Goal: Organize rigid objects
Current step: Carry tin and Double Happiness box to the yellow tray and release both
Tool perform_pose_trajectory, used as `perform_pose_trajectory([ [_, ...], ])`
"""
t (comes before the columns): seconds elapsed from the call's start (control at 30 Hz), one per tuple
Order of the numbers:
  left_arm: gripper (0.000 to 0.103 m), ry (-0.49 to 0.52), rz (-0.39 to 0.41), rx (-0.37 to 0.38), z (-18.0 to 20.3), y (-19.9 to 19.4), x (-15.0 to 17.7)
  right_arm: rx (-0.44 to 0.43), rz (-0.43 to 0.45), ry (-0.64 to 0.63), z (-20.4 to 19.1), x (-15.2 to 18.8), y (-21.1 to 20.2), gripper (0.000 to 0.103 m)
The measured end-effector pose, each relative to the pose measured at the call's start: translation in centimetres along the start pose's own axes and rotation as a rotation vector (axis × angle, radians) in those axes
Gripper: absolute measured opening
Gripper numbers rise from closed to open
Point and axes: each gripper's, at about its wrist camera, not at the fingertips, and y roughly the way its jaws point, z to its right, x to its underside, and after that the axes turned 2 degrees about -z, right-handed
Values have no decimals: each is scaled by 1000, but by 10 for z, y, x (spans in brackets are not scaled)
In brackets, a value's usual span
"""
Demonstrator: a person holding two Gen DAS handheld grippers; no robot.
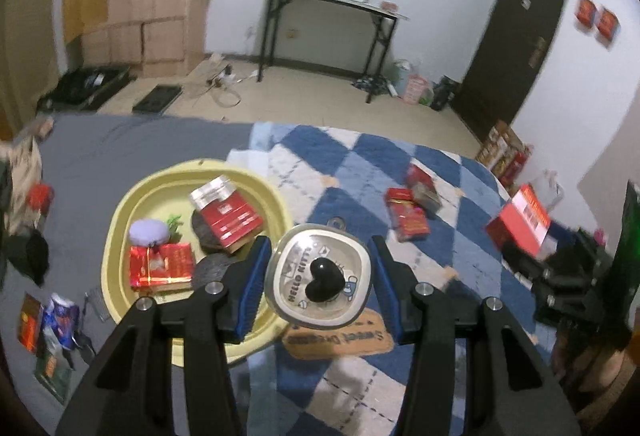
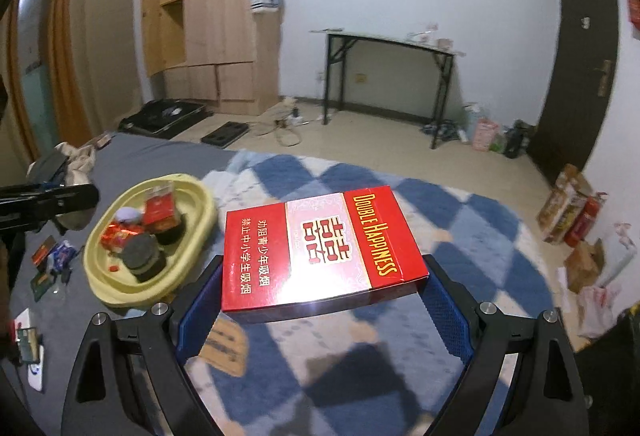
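Observation:
My left gripper (image 1: 320,276) is shut on a square Hello Kitty lid with a black heart knob (image 1: 320,278), held above the blue checked rug next to the yellow tray (image 1: 120,212). The tray holds red boxes (image 1: 226,214), a purple round thing (image 1: 149,232) and dark round pieces. My right gripper (image 2: 322,300) is shut on a red Double Happiness box (image 2: 324,248), held above the rug; it also shows in the left wrist view (image 1: 520,222). The tray shows in the right wrist view (image 2: 200,212) to the left.
Two red boxes (image 1: 406,214) lie on the blue checked rug (image 1: 352,164). Small packets (image 1: 52,320) lie on the grey sheet left of the tray. A brown label mat (image 1: 340,340) lies under the lid. A black table (image 1: 332,32) stands by the far wall.

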Motion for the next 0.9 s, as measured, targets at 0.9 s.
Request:
perform_pose_trajectory([
  [0.9, 51, -305, -144, -191, -190, 145, -1, -343, -167, -239, -166, -9, 197, 92],
])
